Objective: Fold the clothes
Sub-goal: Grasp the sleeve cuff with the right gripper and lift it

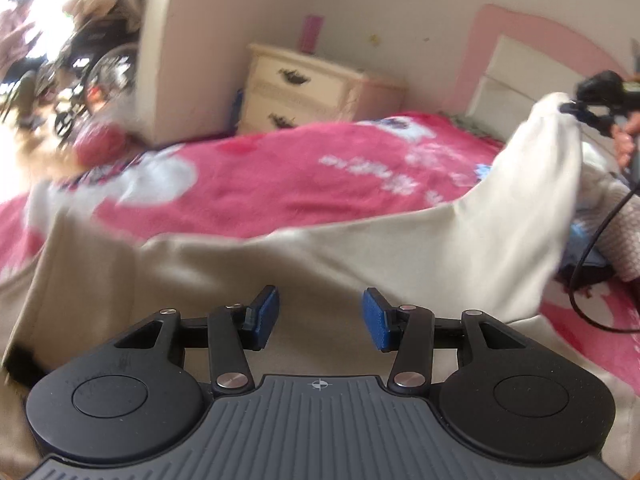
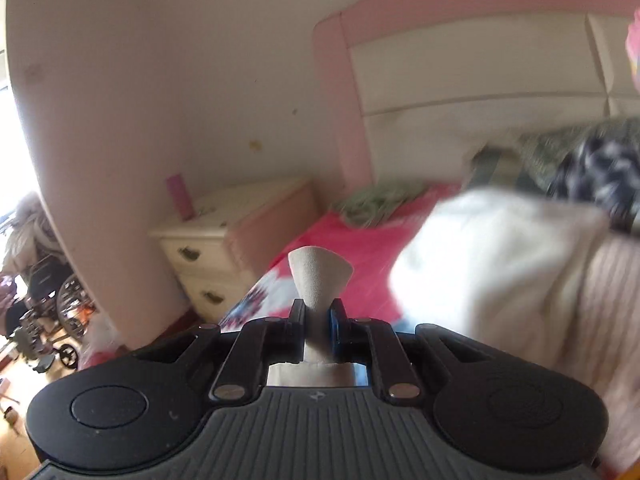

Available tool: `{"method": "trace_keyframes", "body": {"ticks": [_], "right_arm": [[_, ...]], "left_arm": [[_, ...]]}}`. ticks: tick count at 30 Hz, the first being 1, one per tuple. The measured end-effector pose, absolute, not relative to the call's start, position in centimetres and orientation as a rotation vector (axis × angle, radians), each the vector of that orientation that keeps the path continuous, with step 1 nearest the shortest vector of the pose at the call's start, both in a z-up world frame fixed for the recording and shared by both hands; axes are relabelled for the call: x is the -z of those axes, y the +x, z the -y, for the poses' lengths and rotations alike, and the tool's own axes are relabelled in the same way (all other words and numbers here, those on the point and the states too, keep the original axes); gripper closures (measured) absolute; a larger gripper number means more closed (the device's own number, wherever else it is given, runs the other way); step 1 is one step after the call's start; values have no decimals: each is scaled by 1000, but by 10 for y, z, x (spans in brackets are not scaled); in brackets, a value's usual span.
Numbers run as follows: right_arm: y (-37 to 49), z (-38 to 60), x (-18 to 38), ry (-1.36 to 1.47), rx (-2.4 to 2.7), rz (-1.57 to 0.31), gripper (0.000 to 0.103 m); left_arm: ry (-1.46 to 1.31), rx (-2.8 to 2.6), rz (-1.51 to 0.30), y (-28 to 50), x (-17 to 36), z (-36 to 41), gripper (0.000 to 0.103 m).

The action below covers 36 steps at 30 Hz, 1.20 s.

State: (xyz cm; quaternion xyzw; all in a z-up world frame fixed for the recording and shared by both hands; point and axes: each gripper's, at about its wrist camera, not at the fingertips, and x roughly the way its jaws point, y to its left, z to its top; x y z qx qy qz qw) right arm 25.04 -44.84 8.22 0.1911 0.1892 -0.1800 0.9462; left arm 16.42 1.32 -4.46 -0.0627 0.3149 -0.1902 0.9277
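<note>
Ahead of the gripper stands a cream nightstand [image 1: 304,88] with two drawers against a pale wall [image 1: 380,4]. A pink headboard [image 2: 420,4] with white panels rises to its right. Bright daylight floods in from the far left, where a wheelchair [image 2: 60,300] sits.

Cream garment [image 1: 360,248]: plain, soft, unfolded. Spread rumpled across pink bed cover, one end pulled up off bed at far right, hanging taut. Small tuft of same cloth [image 2: 320,276] sticks up, pinched; rest blurred.
</note>
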Motion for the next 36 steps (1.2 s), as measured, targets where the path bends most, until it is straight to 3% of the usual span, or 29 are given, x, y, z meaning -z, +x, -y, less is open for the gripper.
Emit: {"method": "trace_keyframes", "body": {"ticks": [6,14,22,26,36], "right_arm": [[269,454,-106,377,333,-339,90],[299,436,-104,288,294,-425,90],[276,444,-104,392,226,-426,90],[257,438,-122,447,85,-400,90],[177,335,-186,411,-427,-386,90]], "left_arm": [[7,573,-678,177,45,46,57],[263,600,-640,167,78,99,53],[48,582,-719,172,56,67,52],[-191,574,-819,181,46,39,52],[-524,447,-899,142,14,-65,51]]}}
